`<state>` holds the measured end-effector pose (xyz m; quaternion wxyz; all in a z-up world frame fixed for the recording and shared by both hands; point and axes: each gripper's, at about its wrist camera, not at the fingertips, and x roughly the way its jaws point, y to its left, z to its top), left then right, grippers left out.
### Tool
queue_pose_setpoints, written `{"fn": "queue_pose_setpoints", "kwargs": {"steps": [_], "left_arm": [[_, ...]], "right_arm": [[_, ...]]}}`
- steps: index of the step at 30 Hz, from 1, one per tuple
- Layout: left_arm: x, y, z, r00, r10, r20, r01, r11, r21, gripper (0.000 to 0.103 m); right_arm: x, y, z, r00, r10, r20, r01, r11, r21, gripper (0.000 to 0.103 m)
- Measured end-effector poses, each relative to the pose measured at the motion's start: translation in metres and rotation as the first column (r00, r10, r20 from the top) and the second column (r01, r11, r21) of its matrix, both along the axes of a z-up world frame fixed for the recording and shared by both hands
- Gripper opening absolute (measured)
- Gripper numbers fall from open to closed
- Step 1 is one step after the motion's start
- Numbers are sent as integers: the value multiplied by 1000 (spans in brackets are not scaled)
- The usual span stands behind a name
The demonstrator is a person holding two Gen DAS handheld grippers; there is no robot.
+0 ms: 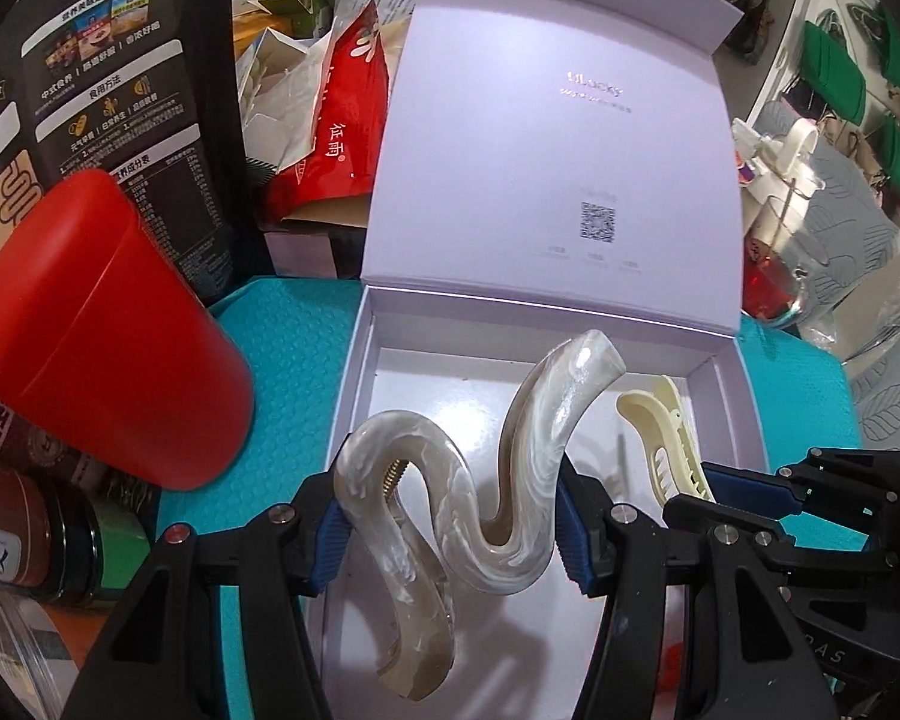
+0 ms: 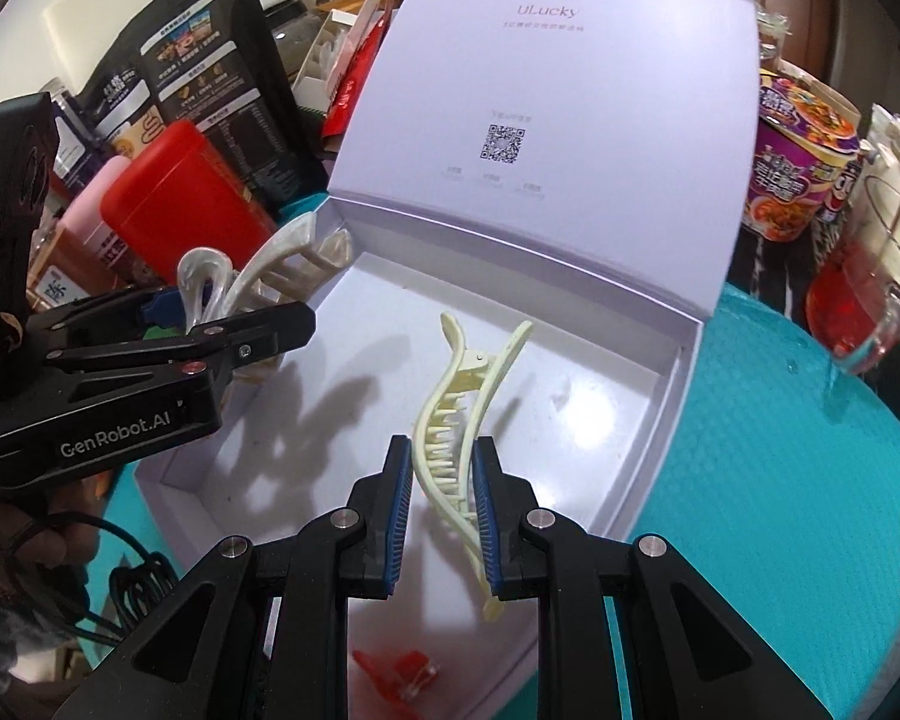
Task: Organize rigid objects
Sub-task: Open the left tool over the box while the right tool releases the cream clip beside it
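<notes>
A white box [image 1: 744,408] with its lid up lies on a teal mat. My left gripper [image 1: 453,531] is shut on a wavy pearl-white hair clip [image 1: 498,480] and holds it over the box's left side; the clip shows in the right wrist view [image 2: 270,267] too. My right gripper [image 2: 444,498] is shut on a cream hair claw [image 2: 450,420] and holds it above the box floor [image 2: 600,396]. The cream claw also shows in the left wrist view [image 1: 666,444]. A small red clip [image 2: 402,675] lies at the box's near end.
A red canister [image 1: 108,330] stands left of the box, with black pouches [image 1: 120,96] and jars behind it. A noodle cup [image 2: 804,162] and a glass with red liquid [image 2: 864,300] stand to the right. The teal mat [image 2: 780,480] extends right of the box.
</notes>
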<state>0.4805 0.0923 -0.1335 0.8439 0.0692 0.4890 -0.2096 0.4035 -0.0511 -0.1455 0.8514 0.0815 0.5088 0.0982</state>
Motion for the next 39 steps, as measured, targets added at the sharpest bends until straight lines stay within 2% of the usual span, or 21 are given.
{"fn": "queue_pose_setpoints", "kwargs": {"steps": [6, 10, 15, 22, 39], "left_arm": [[6, -5, -4, 1000, 10, 0, -10, 999, 41, 56], [9, -11, -11, 999, 3, -38, 1, 996, 94, 57], [4, -10, -6, 999, 20, -39, -16, 995, 96, 59], [-13, -9, 24, 1000, 19, 5, -19, 996, 93, 59], [-86, -10, 118, 992, 12, 126, -16, 999, 35, 59]], "right_arm": [[12, -1, -7, 1000, 2, -5, -2, 1000, -9, 21], [12, -2, -7, 1000, -14, -2, 13, 1000, -21, 21], [7, -6, -2, 1000, -31, 2, 31, 999, -27, 27], [-11, -11, 17, 999, -41, 21, 42, 999, -25, 28], [-81, -13, 97, 989, -64, 136, 71, 996, -46, 28]]}}
